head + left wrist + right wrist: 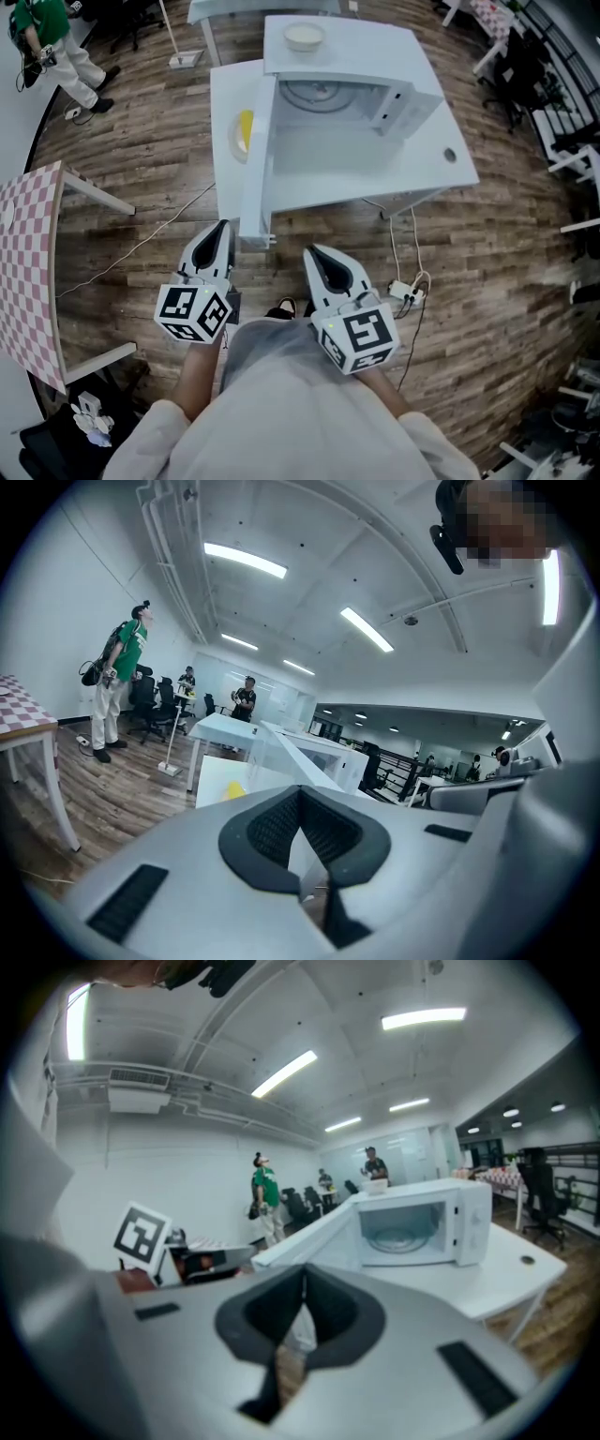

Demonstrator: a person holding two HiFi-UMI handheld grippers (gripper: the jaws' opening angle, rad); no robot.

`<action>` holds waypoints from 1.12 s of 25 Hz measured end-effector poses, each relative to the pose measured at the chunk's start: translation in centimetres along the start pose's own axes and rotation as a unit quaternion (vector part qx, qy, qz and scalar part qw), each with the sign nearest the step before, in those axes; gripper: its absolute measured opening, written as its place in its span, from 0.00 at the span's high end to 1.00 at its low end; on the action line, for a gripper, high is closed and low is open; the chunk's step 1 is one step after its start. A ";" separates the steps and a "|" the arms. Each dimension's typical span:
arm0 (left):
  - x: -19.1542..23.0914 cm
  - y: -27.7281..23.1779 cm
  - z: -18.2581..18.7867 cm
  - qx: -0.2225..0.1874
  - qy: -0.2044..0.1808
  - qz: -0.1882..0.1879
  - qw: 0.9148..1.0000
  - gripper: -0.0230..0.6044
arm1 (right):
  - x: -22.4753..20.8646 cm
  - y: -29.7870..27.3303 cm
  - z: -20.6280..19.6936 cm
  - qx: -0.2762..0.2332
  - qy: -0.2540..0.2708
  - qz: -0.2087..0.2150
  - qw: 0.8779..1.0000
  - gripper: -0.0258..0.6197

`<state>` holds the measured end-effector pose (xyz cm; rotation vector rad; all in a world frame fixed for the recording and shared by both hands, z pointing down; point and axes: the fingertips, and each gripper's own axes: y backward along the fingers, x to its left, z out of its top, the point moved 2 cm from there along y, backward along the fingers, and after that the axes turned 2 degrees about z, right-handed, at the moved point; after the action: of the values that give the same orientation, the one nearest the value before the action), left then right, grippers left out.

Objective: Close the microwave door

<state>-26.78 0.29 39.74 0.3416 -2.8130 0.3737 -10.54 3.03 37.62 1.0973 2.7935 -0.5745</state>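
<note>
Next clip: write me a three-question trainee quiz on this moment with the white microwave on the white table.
1. True or false: the hinged white door of the white microwave oven is shut.
2. What rests on top of the microwave? A) a round white bowl B) a red mug C) a folded cloth
3. Fill in: the jaws of the left gripper and of the right gripper are ____, with nothing between them.

Key:
1. False. The door stands swung wide open, towards the person.
2. A
3. shut
</note>
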 end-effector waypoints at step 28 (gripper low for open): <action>-2.1 -0.6 -1.5 0.022 0.005 -0.028 0.999 0.94 | -0.9 0.9 -0.4 0.006 -0.001 -0.016 1.000 0.92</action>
<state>-24.33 0.57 40.67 0.4270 -2.7822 0.4236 -9.20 3.23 37.93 1.0552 2.8155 -0.5955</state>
